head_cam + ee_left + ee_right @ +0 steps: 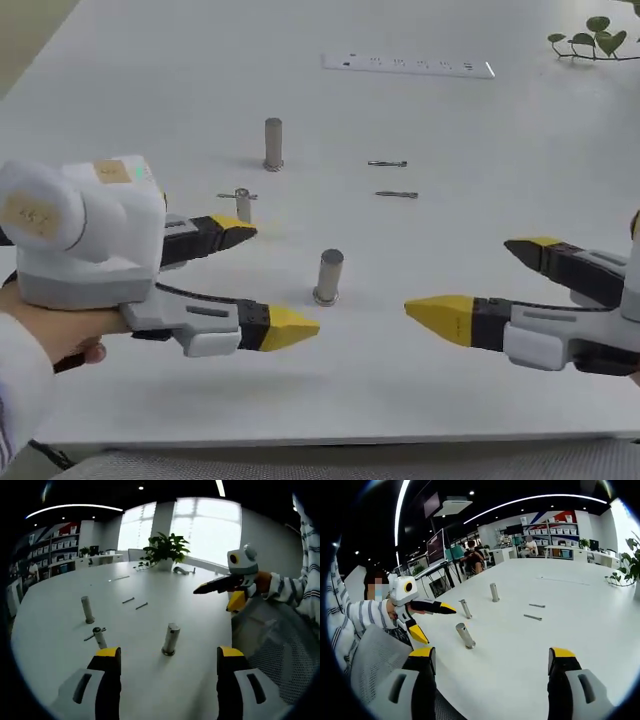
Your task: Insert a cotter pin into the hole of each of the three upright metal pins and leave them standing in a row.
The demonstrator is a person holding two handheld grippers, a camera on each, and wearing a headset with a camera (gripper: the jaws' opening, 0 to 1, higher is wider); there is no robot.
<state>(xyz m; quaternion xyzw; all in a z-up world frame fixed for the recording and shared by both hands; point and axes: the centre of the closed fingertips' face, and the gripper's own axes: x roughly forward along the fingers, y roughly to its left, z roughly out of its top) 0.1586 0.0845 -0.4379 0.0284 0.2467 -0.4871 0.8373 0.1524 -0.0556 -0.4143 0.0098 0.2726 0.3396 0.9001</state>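
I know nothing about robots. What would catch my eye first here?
Two hand-held grippers with yellow tips, the left gripper and the right gripper, face each other over the white table, both open and empty. Between and beyond them stand three metal pins: the near pin, the middle pin, which seems to have a cotter pin through it, and the far pin. Two loose cotter pins lie to their right.
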